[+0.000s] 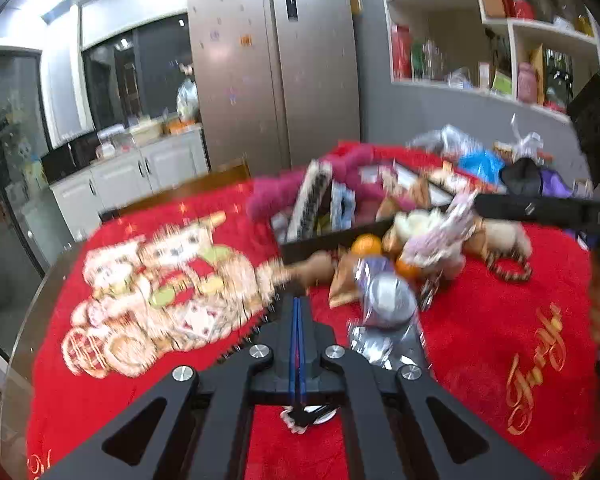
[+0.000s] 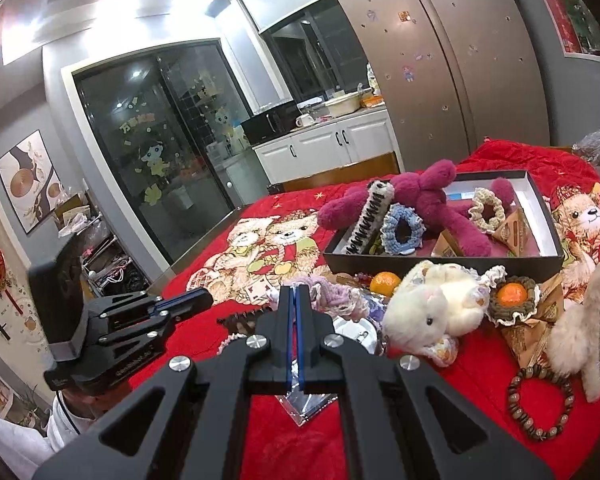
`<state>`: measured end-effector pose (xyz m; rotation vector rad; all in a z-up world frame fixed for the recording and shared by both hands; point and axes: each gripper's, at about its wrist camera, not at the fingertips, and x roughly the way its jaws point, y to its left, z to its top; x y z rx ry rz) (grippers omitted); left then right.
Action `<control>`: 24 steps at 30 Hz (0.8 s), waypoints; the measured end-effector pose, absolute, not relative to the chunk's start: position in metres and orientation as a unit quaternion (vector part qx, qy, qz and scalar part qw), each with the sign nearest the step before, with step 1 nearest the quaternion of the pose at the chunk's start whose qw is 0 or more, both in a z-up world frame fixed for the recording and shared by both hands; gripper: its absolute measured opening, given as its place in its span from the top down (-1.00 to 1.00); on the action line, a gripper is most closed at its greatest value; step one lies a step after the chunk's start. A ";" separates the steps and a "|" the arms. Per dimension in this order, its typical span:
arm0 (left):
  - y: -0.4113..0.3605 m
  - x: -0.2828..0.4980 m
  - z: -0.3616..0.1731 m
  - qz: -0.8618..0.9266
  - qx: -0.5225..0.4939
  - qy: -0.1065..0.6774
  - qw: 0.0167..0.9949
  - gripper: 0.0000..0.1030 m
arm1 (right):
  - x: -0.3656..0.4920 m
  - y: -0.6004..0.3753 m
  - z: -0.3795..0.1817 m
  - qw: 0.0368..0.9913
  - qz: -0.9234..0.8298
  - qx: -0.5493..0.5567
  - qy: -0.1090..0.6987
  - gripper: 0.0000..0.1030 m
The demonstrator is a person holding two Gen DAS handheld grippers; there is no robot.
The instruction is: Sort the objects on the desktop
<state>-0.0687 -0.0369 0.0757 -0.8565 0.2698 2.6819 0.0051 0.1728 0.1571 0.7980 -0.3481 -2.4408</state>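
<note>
Lying open on the near left: a broad stretch of red plush blanket (image 2: 300, 440), fuzzy, printed with teddy bears (image 2: 272, 256), running out to its left edge beside a dark glass sliding door (image 2: 152, 168). Crowding the far right: a shallow black box (image 2: 444, 260) with a white inner wall, its near wall butting against loose clutter.

Hovering over the bare red cloth: the left gripper (image 2: 204, 300), fingers pressed together with nothing between them, well short of the box and pointing toward it. Hanging low above the blanket: the right gripper (image 2: 295, 292), blue-edged pads touching, clamping nothing, tips aiming at a lilac frilly scrunchie (image 2: 340, 292) and crinkled silver foil (image 2: 300, 404) showing beneath the frame.

Sitting just right of the right gripper's tips: a cream plush rabbit (image 2: 440, 312), soft and rounded, lying on its side. Resting between rabbit and box wall: a smooth orange tangerine (image 2: 385, 282); a second tangerine (image 2: 512, 292) nesting in a brown crocheted ring. Lying near the right edge: a wooden bead bracelet (image 2: 540, 404) and a pale furry hair clip (image 2: 592, 328).

Filling the box: a magenta plush toy (image 2: 428, 196) sprawling, a blue scrunchie (image 2: 404, 228), a cream scrunchie (image 2: 488, 210), a black-and-white claw clip (image 2: 372, 216) leaning on the rim, kraft-paper triangular packets (image 2: 516, 232).

Blurring heavily in the left wrist view: the same pile, with something silvery and round (image 1: 388, 296) just ahead-right of the closed fingertips (image 1: 296, 312).
</note>
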 end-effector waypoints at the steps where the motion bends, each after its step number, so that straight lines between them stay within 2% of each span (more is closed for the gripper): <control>1: -0.038 -0.073 0.072 0.936 -0.306 0.094 0.150 1.00 | 0.004 0.173 0.156 0.271 -0.906 0.299 -0.130 0.97; 4: -0.043 -0.087 0.060 0.927 -0.327 0.096 0.154 0.97 | 0.001 0.173 0.152 0.271 -0.903 0.306 -0.133 0.97; 5: -0.042 -0.093 0.055 0.922 -0.337 0.104 0.160 0.88 | 0.001 0.173 0.152 0.271 -0.902 0.307 -0.135 0.97; 6: -0.040 -0.098 0.050 0.917 -0.344 0.117 0.162 0.66 | 0.000 0.173 0.151 0.272 -0.902 0.307 -0.135 0.97; 7: -0.037 -0.103 0.045 0.914 -0.349 0.129 0.164 0.52 | 0.000 0.172 0.151 0.273 -0.901 0.308 -0.135 0.97; 8: -0.034 -0.108 0.040 0.912 -0.352 0.135 0.165 0.26 | 0.000 0.172 0.151 0.274 -0.901 0.309 -0.135 0.97; 9: -0.033 -0.114 0.035 0.908 -0.360 0.137 0.164 0.19 | 0.000 0.171 0.150 0.275 -0.900 0.309 -0.135 0.97; 19: -0.033 -0.141 0.008 0.900 -0.388 0.156 0.126 0.11 | 0.002 0.170 0.149 0.281 -0.898 0.313 -0.131 0.97; 24: -0.041 -0.148 0.005 0.902 -0.395 0.138 0.103 0.35 | 0.002 0.168 0.150 0.281 -0.898 0.315 -0.127 0.97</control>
